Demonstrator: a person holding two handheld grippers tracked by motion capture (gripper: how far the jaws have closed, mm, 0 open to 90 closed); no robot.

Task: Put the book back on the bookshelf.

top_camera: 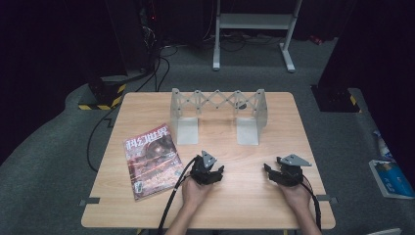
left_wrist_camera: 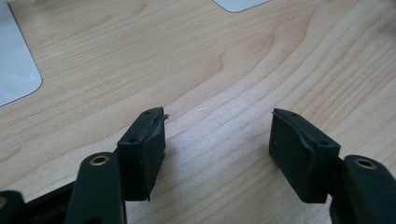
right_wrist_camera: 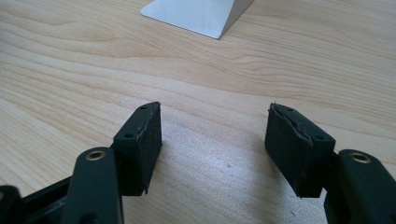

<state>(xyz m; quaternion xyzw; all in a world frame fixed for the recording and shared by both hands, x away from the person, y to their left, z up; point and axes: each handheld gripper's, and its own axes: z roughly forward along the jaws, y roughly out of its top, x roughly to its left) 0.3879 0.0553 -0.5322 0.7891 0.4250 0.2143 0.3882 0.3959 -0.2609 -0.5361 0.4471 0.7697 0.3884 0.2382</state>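
From above, your forearms are cut off by the bottom edge, and your hands cover the rear of the left claw [top_camera: 215, 171] and the right claw [top_camera: 270, 171], so the grips you hold stay hidden. The magazine [top_camera: 150, 161] has cover print too small to read. A dark small thing behind the folding rack [top_camera: 218, 104] is too blurred to tell. In your left claw view, the top and left edges cut off the rack's two grey feet [left_wrist_camera: 16, 65], and the bottom edge cuts off the jaws. In your right claw view, the top edge crops one foot [right_wrist_camera: 198, 16].
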